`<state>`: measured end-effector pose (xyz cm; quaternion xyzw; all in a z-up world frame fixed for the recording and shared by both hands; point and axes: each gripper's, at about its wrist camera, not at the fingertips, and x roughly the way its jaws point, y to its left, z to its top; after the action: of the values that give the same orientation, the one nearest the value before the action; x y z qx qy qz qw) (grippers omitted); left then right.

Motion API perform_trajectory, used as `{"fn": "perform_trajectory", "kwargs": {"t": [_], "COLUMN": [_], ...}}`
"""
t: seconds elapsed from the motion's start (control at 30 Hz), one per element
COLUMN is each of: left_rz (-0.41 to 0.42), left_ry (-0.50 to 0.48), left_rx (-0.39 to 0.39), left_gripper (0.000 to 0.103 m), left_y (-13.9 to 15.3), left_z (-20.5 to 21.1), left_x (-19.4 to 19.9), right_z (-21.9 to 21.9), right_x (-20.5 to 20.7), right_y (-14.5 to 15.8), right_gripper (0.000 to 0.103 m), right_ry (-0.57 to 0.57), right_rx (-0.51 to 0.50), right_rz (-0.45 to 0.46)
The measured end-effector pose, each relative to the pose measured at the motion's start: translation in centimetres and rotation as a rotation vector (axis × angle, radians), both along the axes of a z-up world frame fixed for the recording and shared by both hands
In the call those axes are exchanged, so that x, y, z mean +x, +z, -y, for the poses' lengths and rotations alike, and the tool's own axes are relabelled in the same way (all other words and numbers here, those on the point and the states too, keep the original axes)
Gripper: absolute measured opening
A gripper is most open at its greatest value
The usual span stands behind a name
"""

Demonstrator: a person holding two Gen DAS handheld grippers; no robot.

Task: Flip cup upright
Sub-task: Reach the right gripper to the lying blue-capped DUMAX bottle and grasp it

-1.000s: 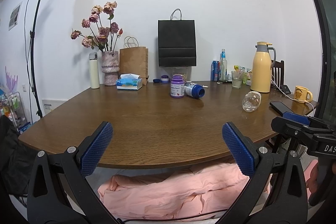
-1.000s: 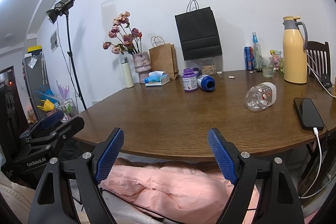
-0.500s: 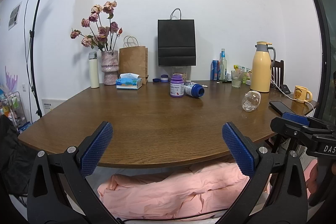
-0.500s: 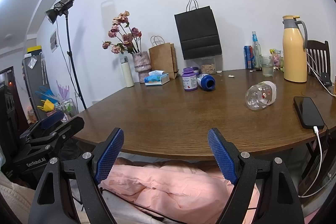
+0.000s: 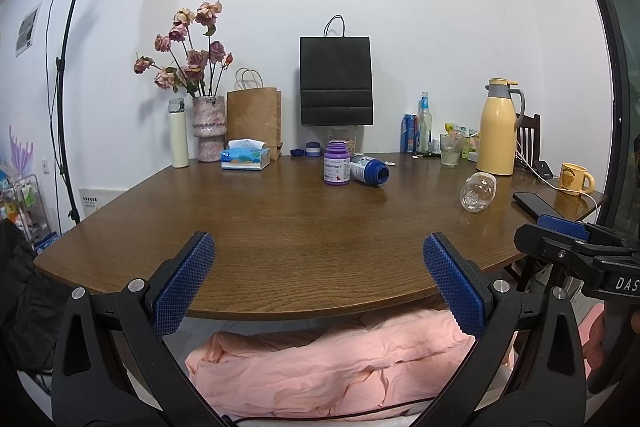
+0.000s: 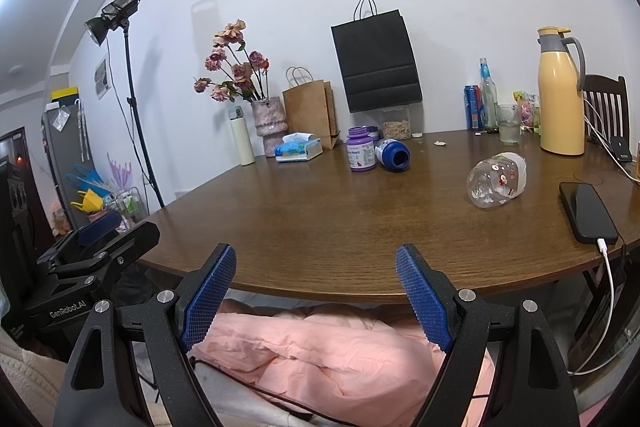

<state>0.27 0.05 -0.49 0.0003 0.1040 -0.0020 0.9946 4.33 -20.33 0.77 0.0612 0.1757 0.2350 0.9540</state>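
Note:
A clear glass cup (image 5: pixel 478 192) (image 6: pixel 496 180) with small red prints and a white band lies on its side on the right part of the brown wooden table (image 5: pixel 280 227) (image 6: pixel 340 223). My left gripper (image 5: pixel 320 267) is open at the table's near edge, far short of the cup, nothing between its blue pads. My right gripper (image 6: pixel 316 275) is open too, at the near edge, with the cup ahead and to its right. Each gripper shows at the side of the other's view.
A purple jar (image 6: pixel 361 149) stands mid-table beside a blue-capped bottle (image 6: pixel 392 154) lying down. A black phone (image 6: pixel 587 212) on a white cable lies right of the cup. A yellow flask (image 6: pixel 559 103), a glass, bottles, bags, a vase and a tissue box line the back. Pink cloth (image 6: pixel 320 351) lies below the edge.
Hardly anything differs. Both views drift very slightly, and the cup and both open grippers keep their places.

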Motion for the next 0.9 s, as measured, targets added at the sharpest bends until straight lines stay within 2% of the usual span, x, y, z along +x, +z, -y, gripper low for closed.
{"fn": "perform_trajectory", "kwargs": {"t": [0.23,0.3,0.37,0.47,0.53,0.63,0.7,0.77,0.83,0.9], "left_rz": [-0.018,-0.021,-0.066,-0.143,-0.211,-0.232,-0.268,-0.318,-0.326,-0.36], "left_ry": [0.028,0.034,0.009,-0.029,-0.062,-0.084,-0.106,-0.137,-0.151,-0.161], "left_rx": [0.009,0.016,0.004,-0.031,-0.061,-0.116,-0.09,-0.005,0.03,0.016], "left_gripper": [0.103,0.103,0.103,0.103,0.103,0.103,0.103,0.103,0.103,0.103], "left_y": [-0.4,-0.2,0.3,0.5,1.0,2.3,3.0,3.2,3.1,2.7], "left_z": [-0.6,-0.7,-0.9,-1.3,-1.8,-2.6,-2.3,-1.4,-1.1,-1.3], "left_x": [4.1,5.8,8.7,12.7,15.8,19.5,22.5,26.3,29.1,32.0], "right_z": [0.5,0.4,0.1,-1.0,-1.3,-2.2,-3.0,-3.8,-4.6,-5.0], "right_x": [2.6,4.1,6.3,11.8,15.1,20.5,24.3,27.9,32.3,36.2], "right_y": [-1.6,-1.3,-0.5,0.3,0.7,1.6,2.1,2.5,2.2,1.6], "right_gripper": [0.087,0.087,0.087,0.087,0.087,0.087,0.086,0.086,0.086,0.086], "right_ry": [-0.046,-0.068,-0.1,-0.121,-0.105,-0.056,-0.08,-0.093,-0.082,-0.063], "right_rx": [0.016,-0.01,-0.056,-0.175,-0.196,-0.225,-0.262,-0.292,-0.307,-0.295], "right_rz": [-0.066,-0.064,-0.05,-0.098,-0.144,-0.178,-0.168,-0.151,-0.225,-0.284]}}
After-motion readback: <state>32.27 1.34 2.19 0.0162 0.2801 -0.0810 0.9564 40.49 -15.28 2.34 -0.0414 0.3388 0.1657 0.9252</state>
